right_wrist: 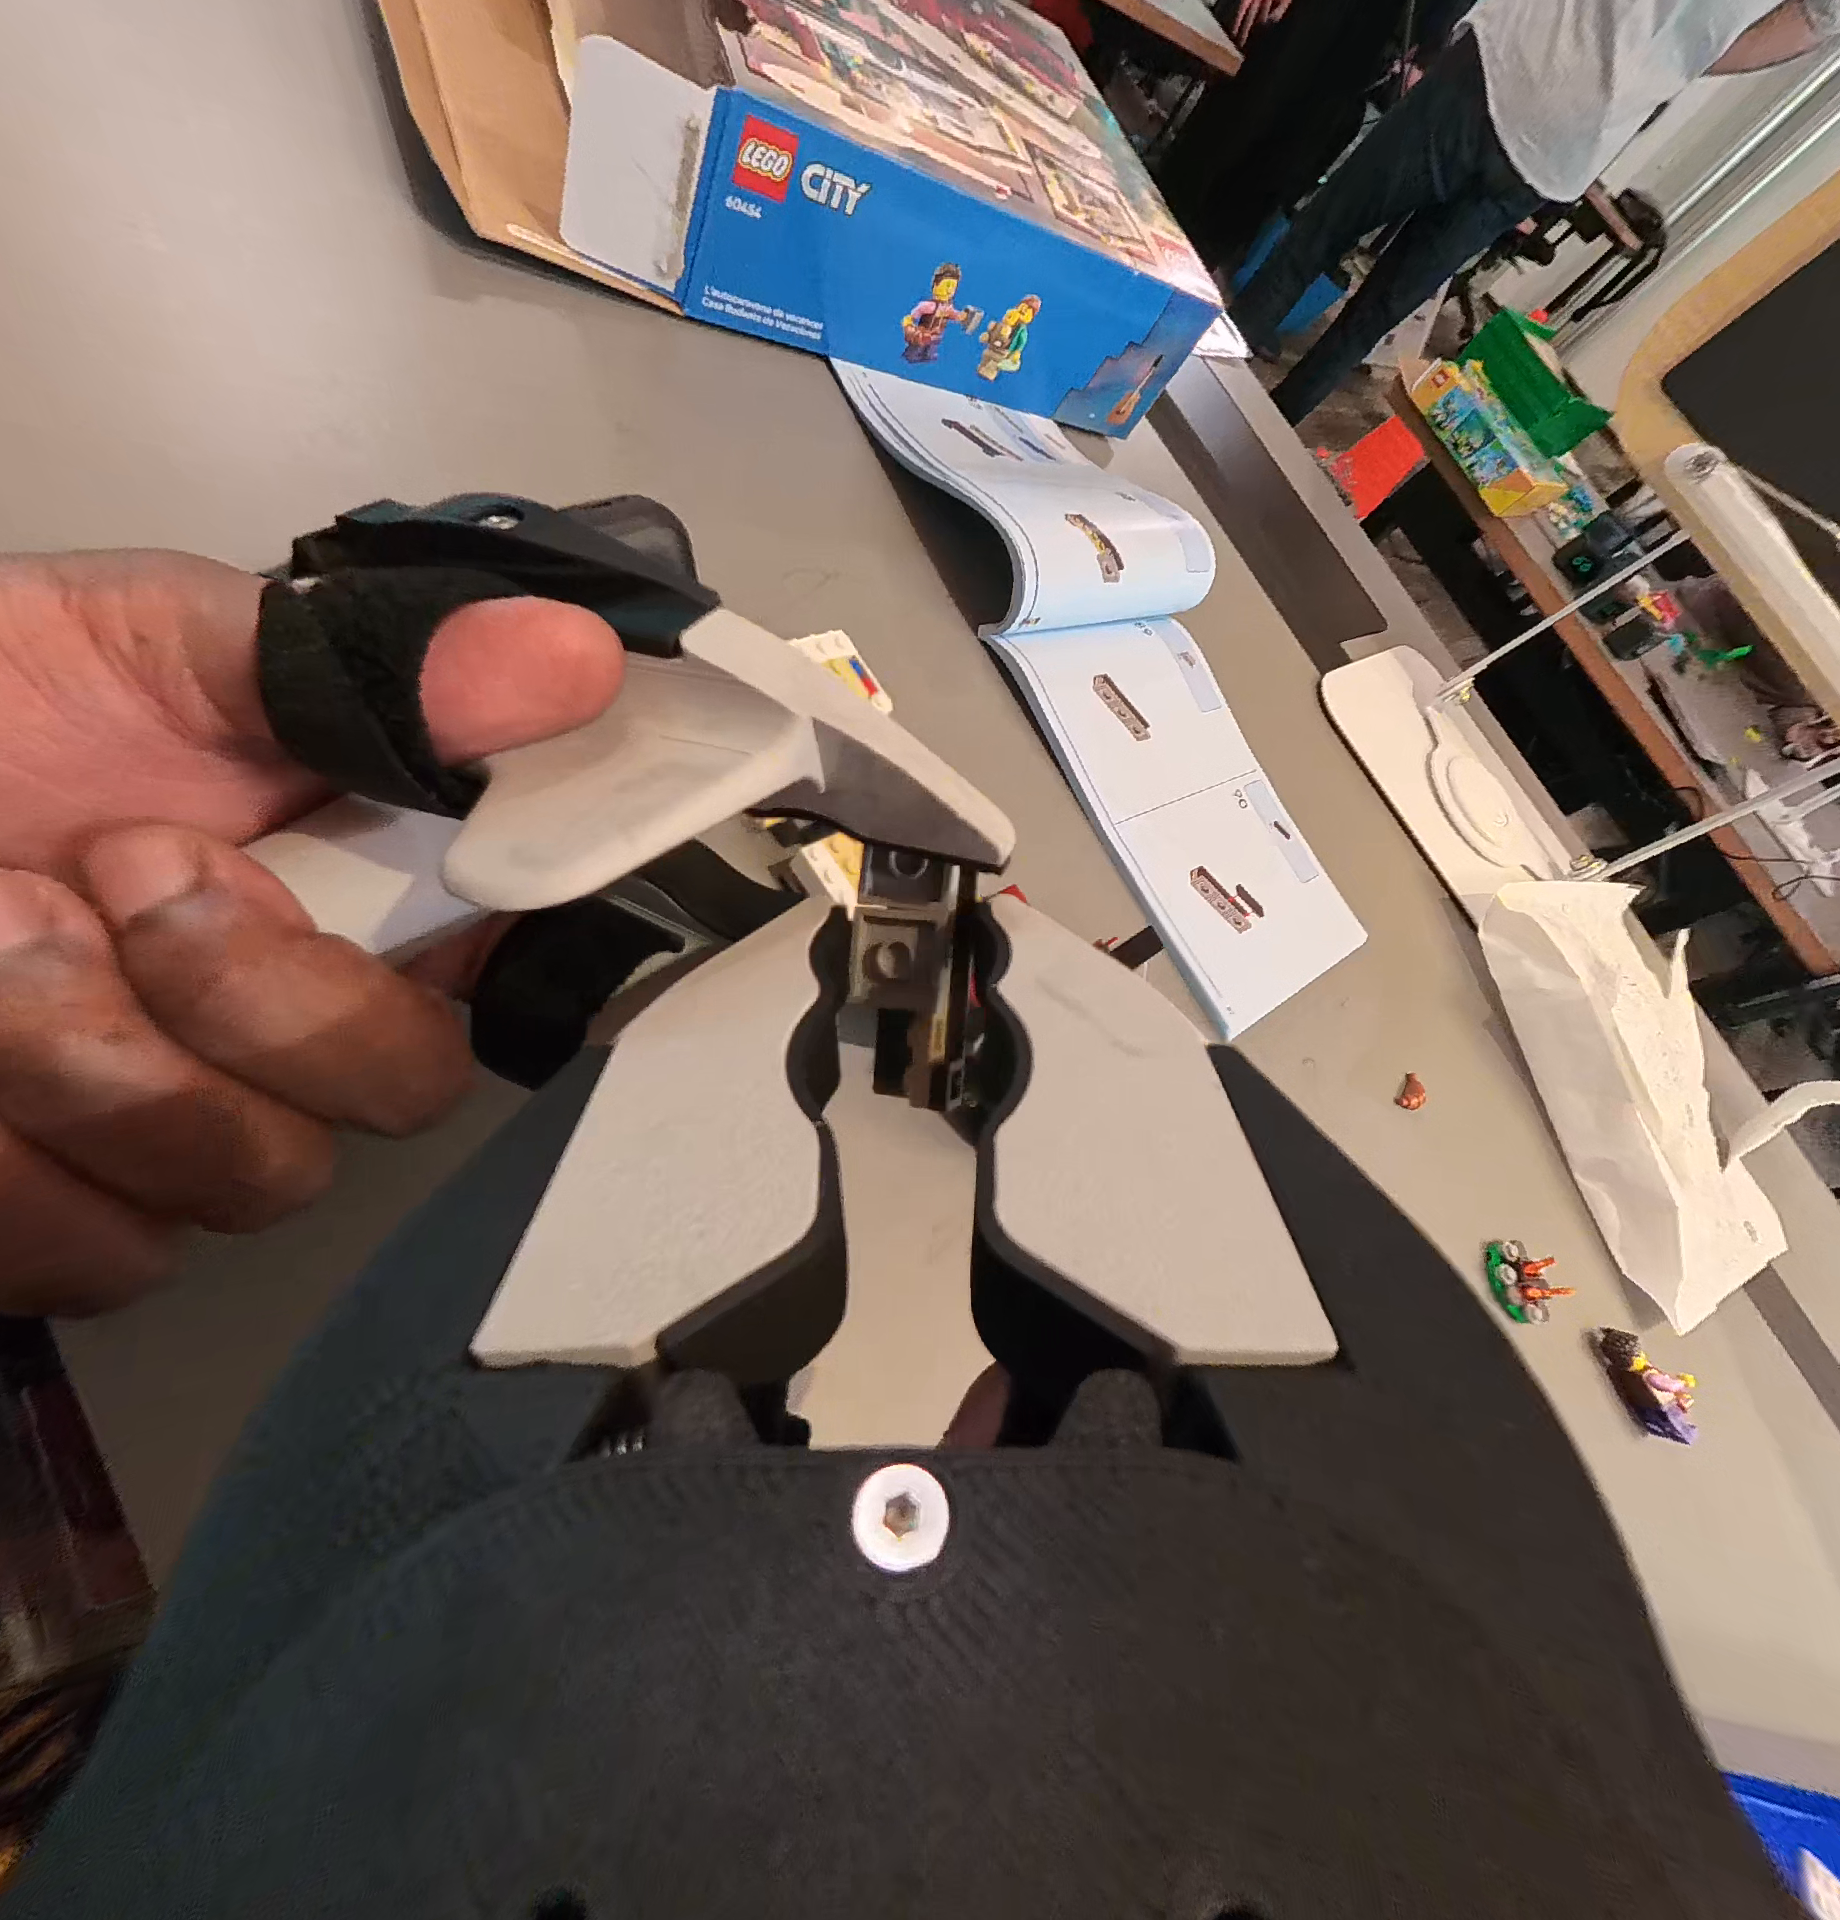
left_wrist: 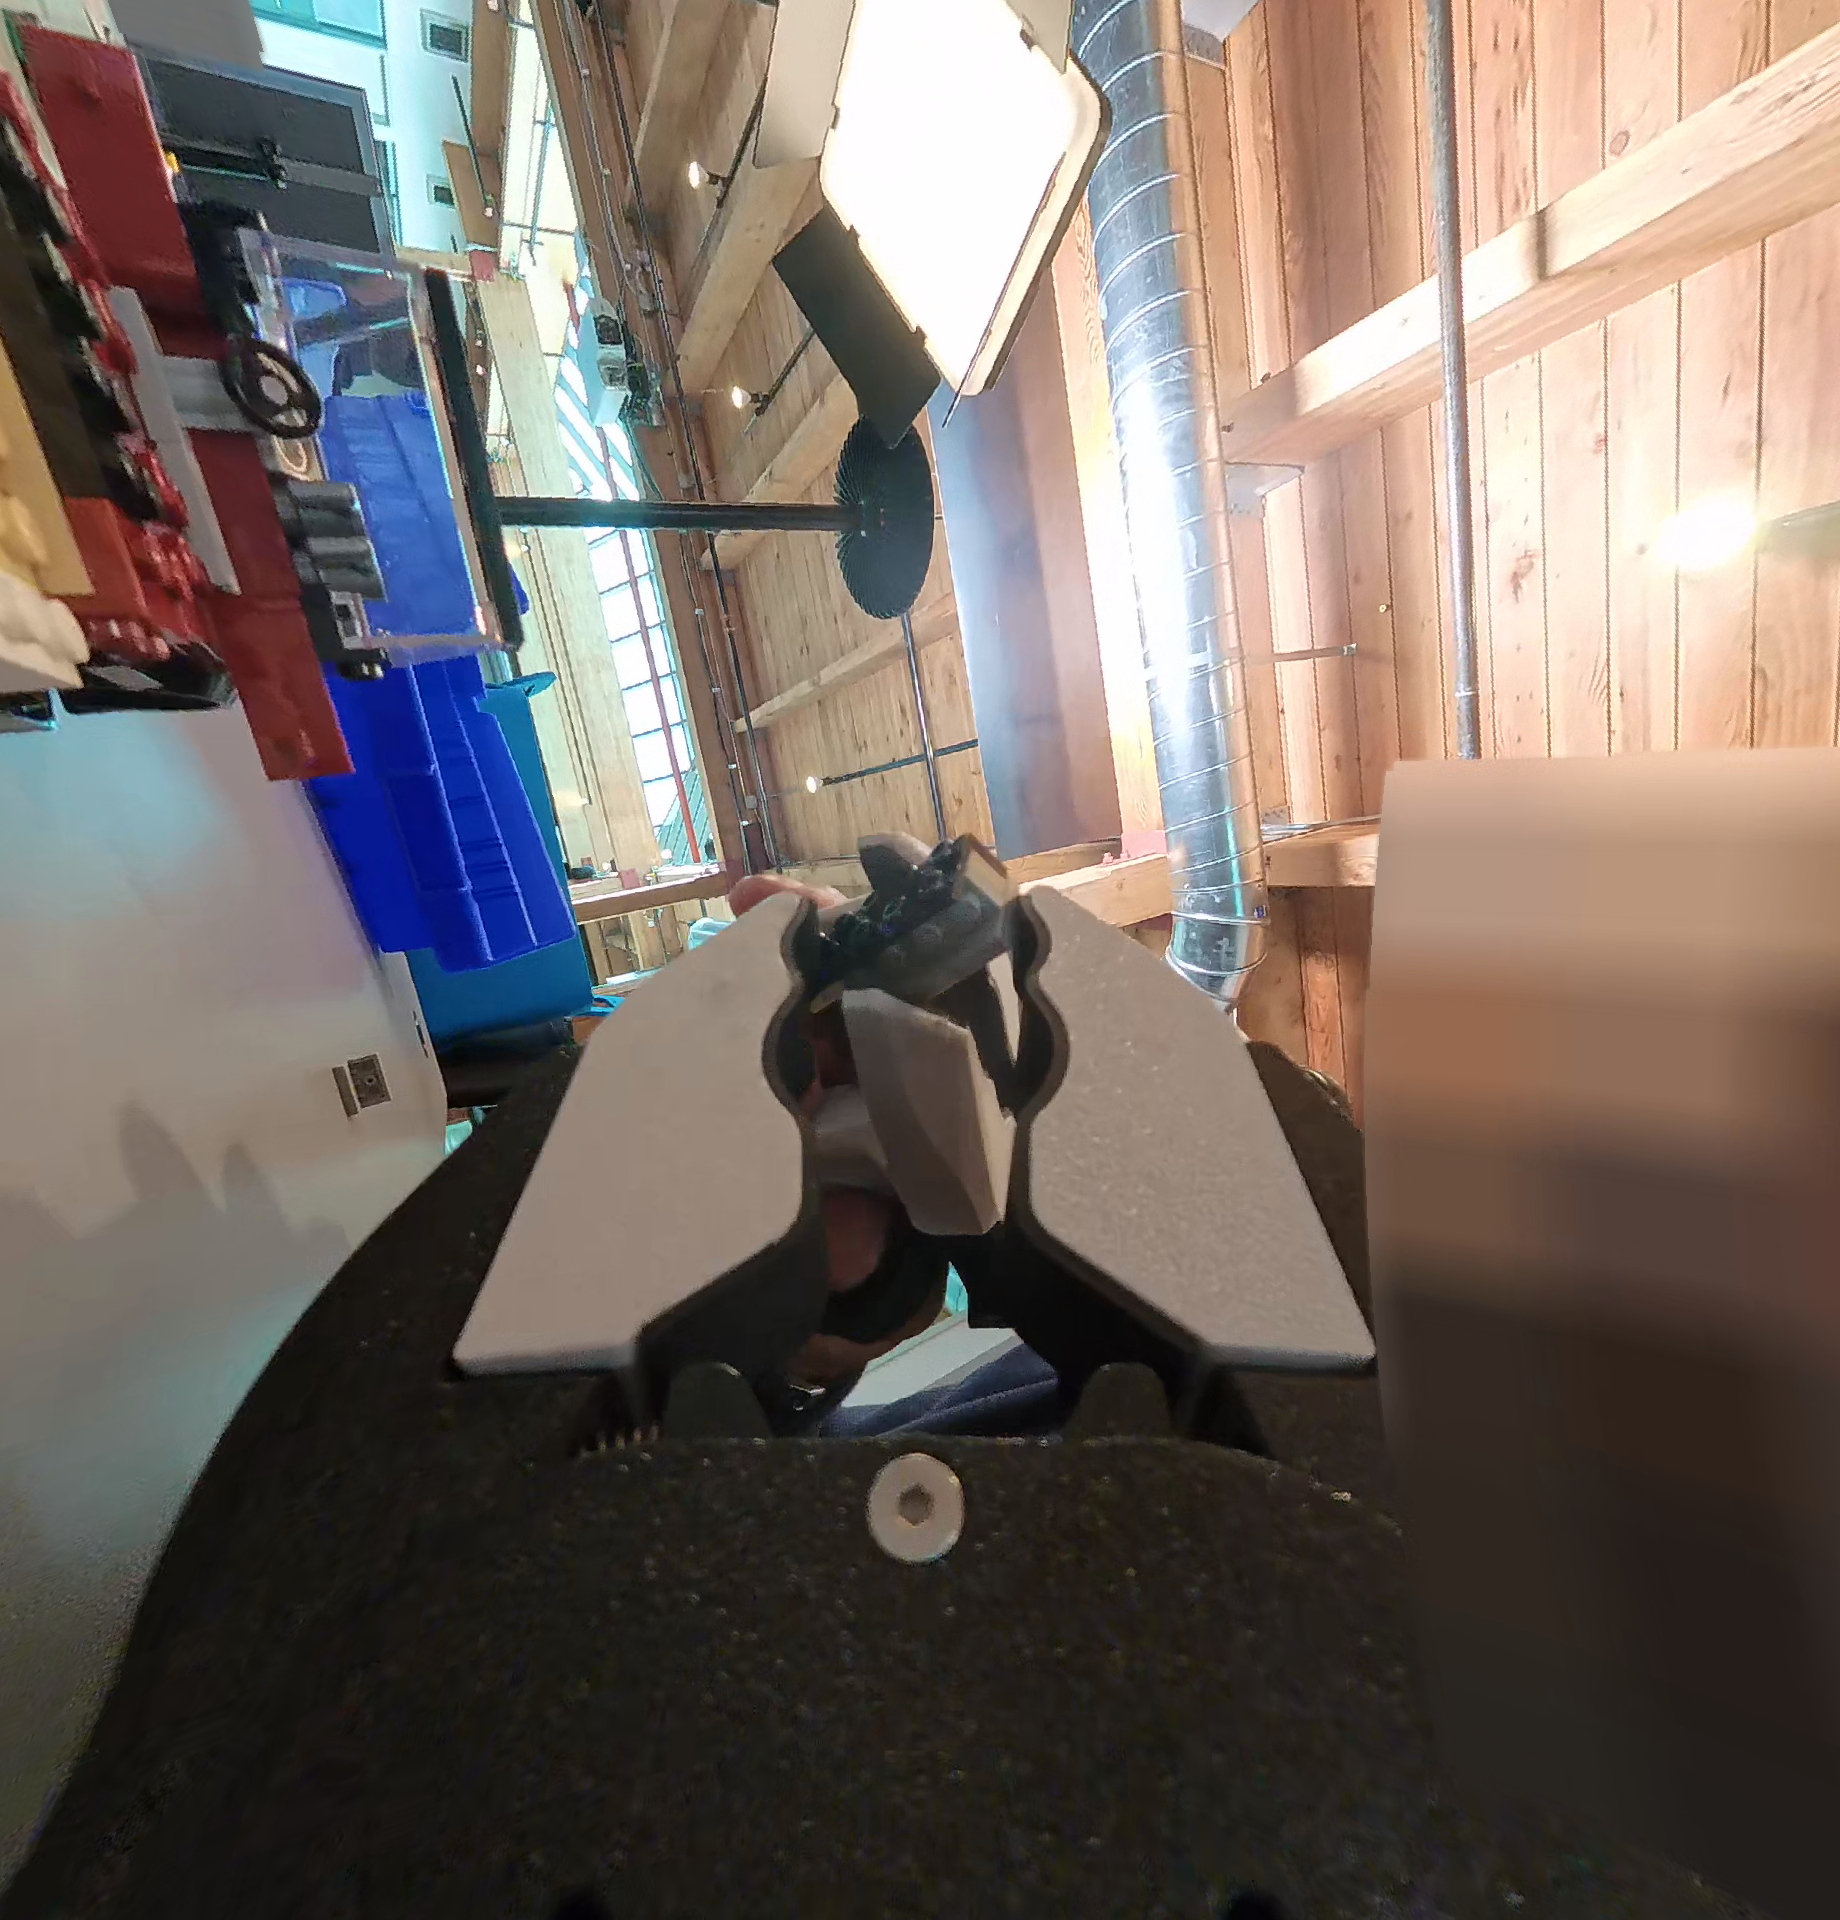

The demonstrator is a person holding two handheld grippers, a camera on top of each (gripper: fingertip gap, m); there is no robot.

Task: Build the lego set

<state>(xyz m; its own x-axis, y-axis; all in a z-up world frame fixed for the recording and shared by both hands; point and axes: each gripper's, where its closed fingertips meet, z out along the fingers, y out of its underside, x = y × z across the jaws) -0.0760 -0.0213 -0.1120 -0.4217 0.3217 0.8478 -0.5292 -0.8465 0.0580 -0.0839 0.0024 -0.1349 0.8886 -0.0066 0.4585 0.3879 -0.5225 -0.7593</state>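
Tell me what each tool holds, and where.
Right tool: grey-and-black brick assembly, pinched at its flat sides. Left tool: the same assembly's far end, apparently.

A big blurred patch (left_wrist: 1622,1299) covers the left view's right side. The brick assembly (right_wrist: 900,956) is half buried between grey fingers (right_wrist: 687,1122), contact unclear; the box (right_wrist: 895,239) runs off the top edge.

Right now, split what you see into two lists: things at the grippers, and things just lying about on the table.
At the grippers: grey brick assembly, between the fingers of the right gripper, with a finger of the left gripper over its top.

Lying about: blue box; open instruction booklet; paper towel; minifigure; small green piece; small brown piece.
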